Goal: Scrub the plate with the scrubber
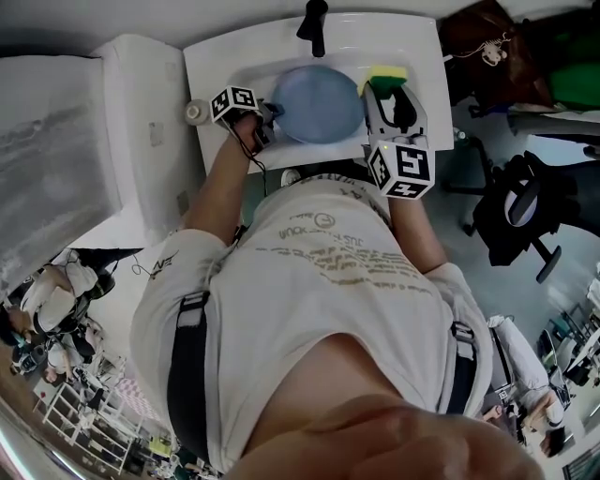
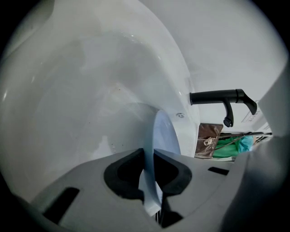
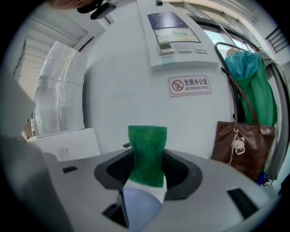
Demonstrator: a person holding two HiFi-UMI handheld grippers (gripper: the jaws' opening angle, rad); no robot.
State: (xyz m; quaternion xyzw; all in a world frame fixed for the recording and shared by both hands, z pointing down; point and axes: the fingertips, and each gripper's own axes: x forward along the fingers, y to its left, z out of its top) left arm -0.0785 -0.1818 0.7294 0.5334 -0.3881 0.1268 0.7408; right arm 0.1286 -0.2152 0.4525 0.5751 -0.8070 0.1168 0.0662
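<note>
Plate sat in the white sink under the black faucet, showing as a nearly full blue disc in the head view with its broad face turned up toward the camera. Being round it had no long axis. In the left gripper view it appeared edge-on, its rim running straight away between the pads toward the sink wall, with the faucet off to the right. Left tool was clamped on the plate's left rim, and the left gripper view showed both dark pads pressed against the thin edge. Scrubber sat just beside the plate's upper right rim in the head view; whether they touched could not be told. Its long side lay across the frame there, yellow with a green layer. Right tool was closed on the scrubber, which in the right gripper view stuck out forward from between the jaws with its green face toward the camera and its long axis along the jaws. Both tools were at opposite sides of the plate, left one low on the rim, right one higher. Beyond the right tool were a wall sign and a brown bag.
</note>
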